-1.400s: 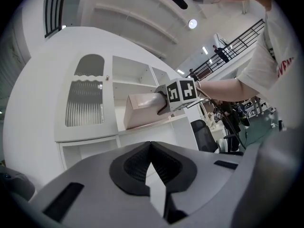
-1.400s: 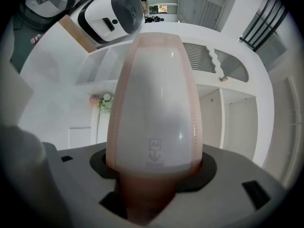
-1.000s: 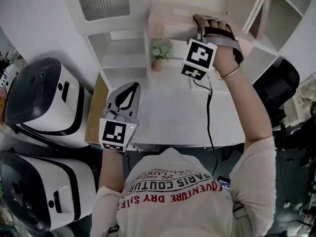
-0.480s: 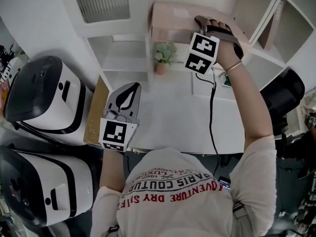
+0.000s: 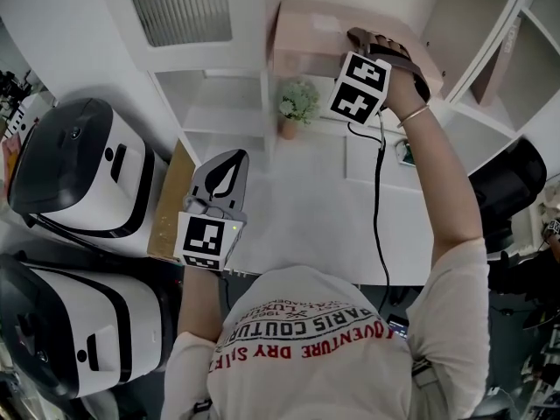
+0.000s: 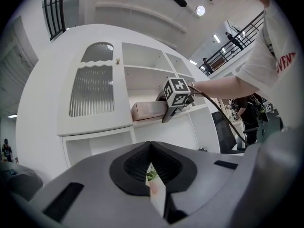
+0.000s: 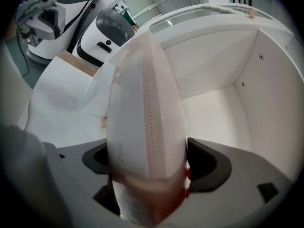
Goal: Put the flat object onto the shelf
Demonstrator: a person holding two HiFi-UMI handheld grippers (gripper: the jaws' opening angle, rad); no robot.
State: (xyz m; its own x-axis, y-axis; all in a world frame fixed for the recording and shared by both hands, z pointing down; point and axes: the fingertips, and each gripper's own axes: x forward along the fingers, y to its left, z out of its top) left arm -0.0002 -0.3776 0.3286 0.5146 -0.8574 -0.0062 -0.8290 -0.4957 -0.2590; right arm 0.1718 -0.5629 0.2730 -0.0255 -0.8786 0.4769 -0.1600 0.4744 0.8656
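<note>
Well, from my remote seat the biggest thing is the white shelf unit [image 5: 219, 121], standing ahead of both grippers. The white table [image 5: 306, 208] spreads below and between them. Two bulky white-and-black machines [image 5: 79, 173] sit off to the left of the left gripper [image 5: 234, 157].

The flat box [image 5: 306, 33] is pale pink, long and slim. It lies flat on a shelf board straight ahead of the right gripper [image 5: 354, 42]. In the right gripper view I see it edge-on, with a dotted perforation line running down its narrow face. Its far end reaches into the white compartment. Its near end looks darker and blurred.

My right gripper's jaws are opening with the box's near end between them. The box fills nearly all the space between the pads, and I see no firm squeeze on it.

My left gripper hangs low over the table's left edge, well apart from the box, jaws together on nothing. A brown board [image 5: 166, 204] lies just to its left.

A small potted plant [image 5: 296, 103] stands ahead of the left gripper and below the right one. A black cable [image 5: 378, 191] trails back from the right gripper.
</note>
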